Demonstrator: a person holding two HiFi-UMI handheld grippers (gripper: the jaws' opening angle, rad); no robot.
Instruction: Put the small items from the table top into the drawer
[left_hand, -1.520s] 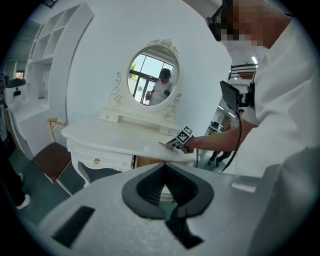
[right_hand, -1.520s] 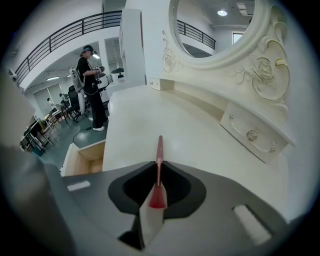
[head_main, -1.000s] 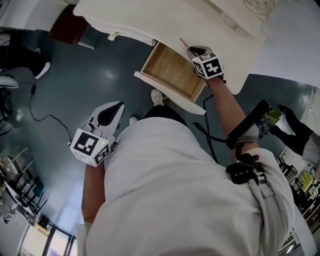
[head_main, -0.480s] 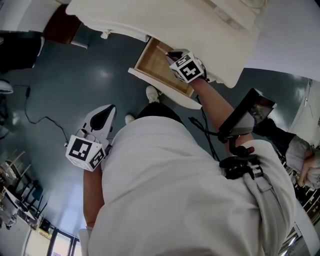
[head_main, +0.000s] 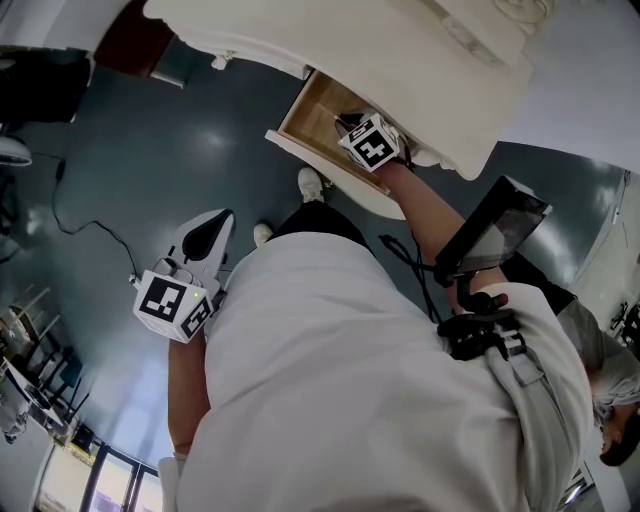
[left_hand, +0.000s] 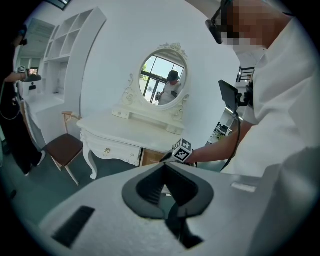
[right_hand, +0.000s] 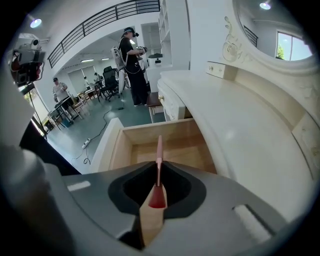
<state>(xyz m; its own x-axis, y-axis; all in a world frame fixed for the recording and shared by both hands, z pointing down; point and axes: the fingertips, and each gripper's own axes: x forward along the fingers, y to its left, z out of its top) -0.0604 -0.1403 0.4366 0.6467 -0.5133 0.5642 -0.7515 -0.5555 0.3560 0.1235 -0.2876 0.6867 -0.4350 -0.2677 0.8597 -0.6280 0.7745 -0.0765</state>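
Right claw (right_hand: 159, 175) pinching a slim pink stick (right_hand: 159, 149). The stick juts forward from the jaws, over the open light-wood drawer (right_hand: 116, 150) of the white dressing table (right_hand: 240, 115). Left claw (left_hand: 167, 182) pressed together, holding nothing, low beside the person's white-clad torso (head_main: 380, 380), well apart from the table.

Place: open lab hall, my corner dressed as a bedroom.
Bedroom: white table (left_hand: 130, 131), oval mirror (left_hand: 162, 80), chair (left_hand: 62, 146).
Lab: office chairs (right_hand: 109, 76), balcony railing (right_hand: 100, 20), floor power strip (right_hand: 86, 142).
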